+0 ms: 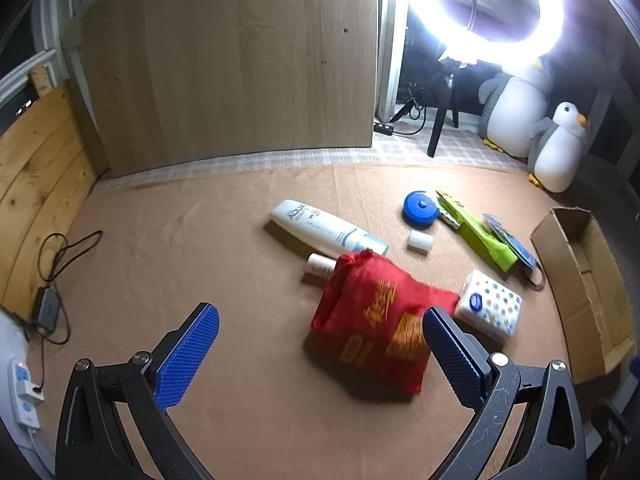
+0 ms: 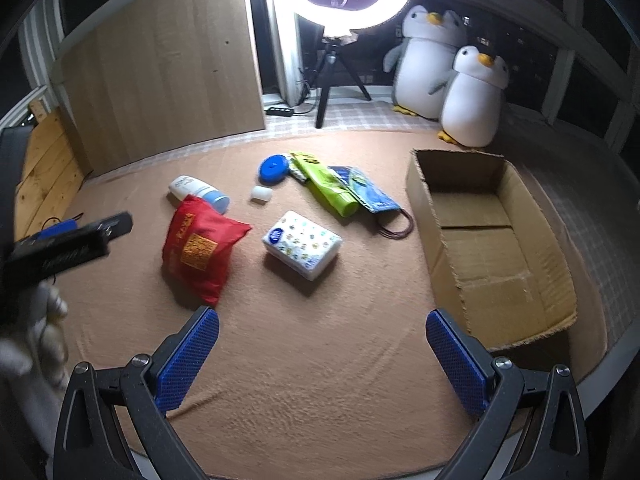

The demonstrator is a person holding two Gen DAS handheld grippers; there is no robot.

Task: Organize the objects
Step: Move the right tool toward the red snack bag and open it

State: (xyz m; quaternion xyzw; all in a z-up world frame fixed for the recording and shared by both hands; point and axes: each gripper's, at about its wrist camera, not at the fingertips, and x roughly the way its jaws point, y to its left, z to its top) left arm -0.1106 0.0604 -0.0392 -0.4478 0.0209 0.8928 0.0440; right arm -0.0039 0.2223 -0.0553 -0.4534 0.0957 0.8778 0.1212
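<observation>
Now both spread wide and empty: left gripper (image 1: 320,344) just before the red bag (image 1: 372,320), probably for grasping; right gripper (image 2: 322,350) hovering, tissue pack (image 2: 303,243) ahead, cardboard box (image 2: 496,256) ahead-right for collecting

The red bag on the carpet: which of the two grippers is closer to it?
Left. The left gripper hangs open just above the red bag, one finger overlapping it in view. The right gripper is open farther back, with bare carpet before the bag.
</observation>
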